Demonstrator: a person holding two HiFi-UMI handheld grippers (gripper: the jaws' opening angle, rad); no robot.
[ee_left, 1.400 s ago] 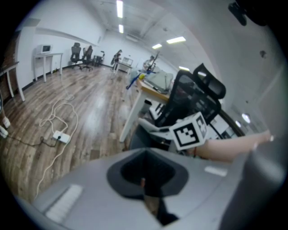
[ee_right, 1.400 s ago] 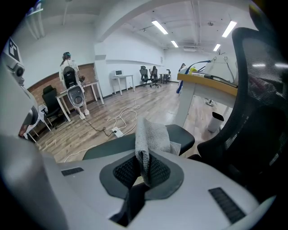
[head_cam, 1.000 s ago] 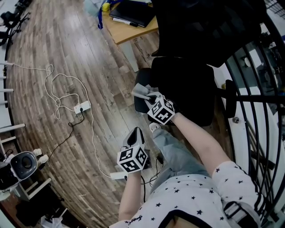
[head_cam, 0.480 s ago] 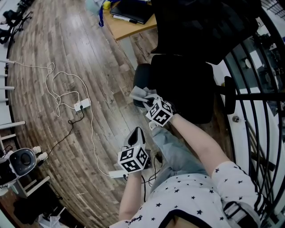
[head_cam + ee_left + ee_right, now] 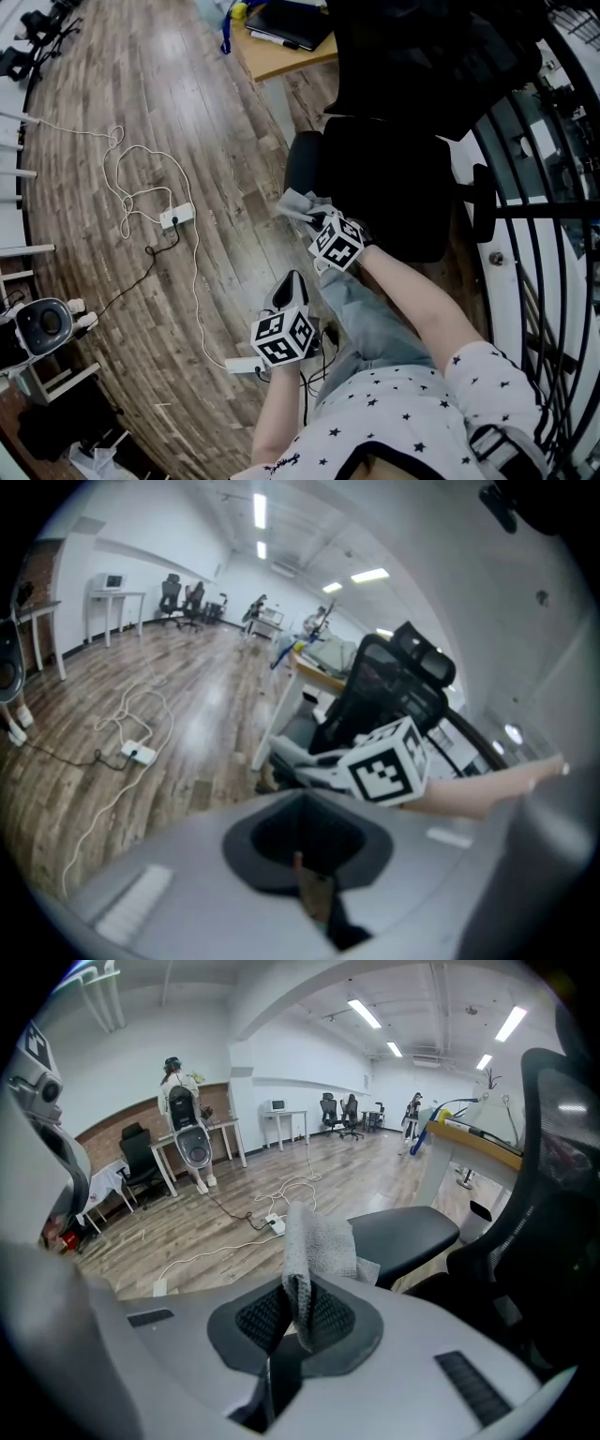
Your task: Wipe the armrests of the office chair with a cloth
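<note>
Our right gripper (image 5: 312,217), clamped on the grey cloth (image 5: 294,201), has slid slightly back along the armrest (image 5: 302,167), so wiping seems underway; our left gripper (image 5: 289,278) hangs closed, empty.

Wood-plank floor (image 5: 75,112), white power strip (image 5: 176,217), wooden desk (image 5: 281,58), ceiling strip lights (image 5: 367,1013)

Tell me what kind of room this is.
Likely an open-plan office or lab: a black office chair stands beside a wooden desk with a laptop. There are more chairs by the far wall and ceiling strip lights overhead.
</note>
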